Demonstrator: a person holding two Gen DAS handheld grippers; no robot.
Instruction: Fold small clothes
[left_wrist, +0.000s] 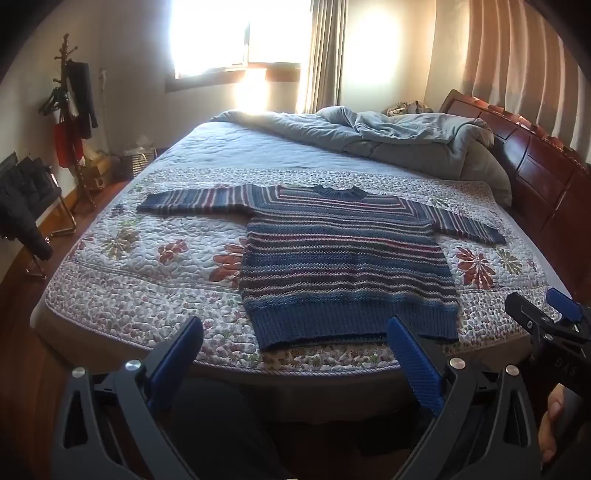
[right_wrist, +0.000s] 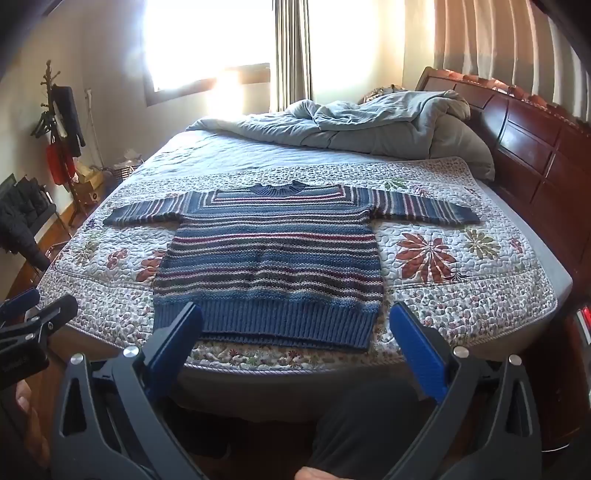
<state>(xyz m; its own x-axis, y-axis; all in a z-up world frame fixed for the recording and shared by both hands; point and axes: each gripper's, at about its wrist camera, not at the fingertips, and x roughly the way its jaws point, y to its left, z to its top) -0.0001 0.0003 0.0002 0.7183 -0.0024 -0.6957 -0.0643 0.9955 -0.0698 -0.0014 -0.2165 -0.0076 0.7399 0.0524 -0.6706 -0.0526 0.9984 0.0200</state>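
A small blue striped knit sweater (left_wrist: 343, 258) lies flat on the bed, face up, both sleeves spread out sideways, collar far, ribbed hem near the bed's front edge. It also shows in the right wrist view (right_wrist: 269, 258). My left gripper (left_wrist: 295, 325) is open and empty, held before the bed's front edge, just short of the hem. My right gripper (right_wrist: 295, 314) is open and empty, also in front of the hem. The right gripper shows at the right edge of the left wrist view (left_wrist: 546, 314). The left gripper shows at the left edge of the right wrist view (right_wrist: 33, 314).
The sweater rests on a floral quilt (left_wrist: 147, 258) covering the bed. A rumpled grey duvet (left_wrist: 369, 133) is piled at the far side. A dark wooden headboard (left_wrist: 535, 162) stands on the right. A coat rack (left_wrist: 70, 110) and chair with clothes (left_wrist: 26, 206) stand left.
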